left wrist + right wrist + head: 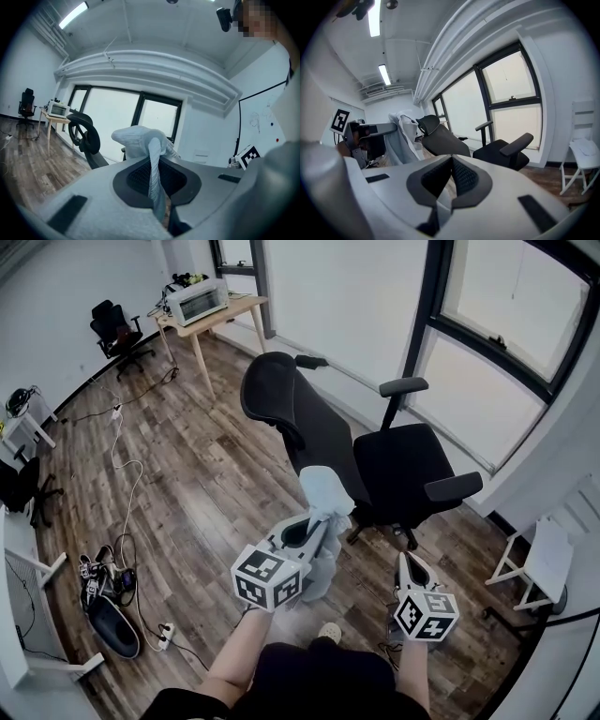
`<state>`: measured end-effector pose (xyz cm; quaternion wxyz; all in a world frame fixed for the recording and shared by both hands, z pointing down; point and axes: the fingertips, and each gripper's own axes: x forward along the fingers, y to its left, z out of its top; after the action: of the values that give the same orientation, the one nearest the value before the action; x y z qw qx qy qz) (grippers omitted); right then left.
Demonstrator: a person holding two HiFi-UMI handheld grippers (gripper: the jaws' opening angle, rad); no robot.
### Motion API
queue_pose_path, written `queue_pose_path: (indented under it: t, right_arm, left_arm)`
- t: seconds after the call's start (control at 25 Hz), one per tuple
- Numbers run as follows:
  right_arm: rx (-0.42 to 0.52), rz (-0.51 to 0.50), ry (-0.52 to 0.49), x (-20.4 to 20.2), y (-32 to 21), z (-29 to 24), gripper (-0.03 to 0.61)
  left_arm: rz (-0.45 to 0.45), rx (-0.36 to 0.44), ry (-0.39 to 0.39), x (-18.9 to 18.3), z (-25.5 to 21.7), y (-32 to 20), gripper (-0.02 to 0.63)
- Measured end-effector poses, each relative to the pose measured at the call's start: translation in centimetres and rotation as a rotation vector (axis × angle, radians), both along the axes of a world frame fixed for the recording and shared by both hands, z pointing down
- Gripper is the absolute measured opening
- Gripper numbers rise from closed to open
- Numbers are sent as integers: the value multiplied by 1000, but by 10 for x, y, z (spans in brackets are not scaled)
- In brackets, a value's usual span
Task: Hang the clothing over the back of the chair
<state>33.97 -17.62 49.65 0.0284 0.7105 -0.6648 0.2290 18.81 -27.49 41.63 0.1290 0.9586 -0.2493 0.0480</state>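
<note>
OK, left gripper [317, 524] is clamped on the cloth [326, 491], near the chair [321, 430]. My right gripper [406, 564] has its jaws together.

Left gripper [322, 521]: pale grey shell; black mesh-lined recess round the jaws, a black slot [68, 213] on either side.
Right gripper [404, 561]: same grey shell and black recess.
Marker cubes [267, 578]: white with black squares, behind the jaws.
Worn: black garment [319, 679], forearms uncovered.
</note>
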Motion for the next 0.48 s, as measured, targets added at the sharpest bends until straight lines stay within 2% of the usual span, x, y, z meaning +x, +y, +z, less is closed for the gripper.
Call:
queue_pose_path:
  t: [0.36,0.48]
  right_arm:
    - [0,7,-12,45,-14,-2,0]
    - [-10,24,-16,45,-11,4,0]
  left_arm:
    - [95,6,27,86,-19,-19,18]
    - [131,24,27,98,-24,-23,18]
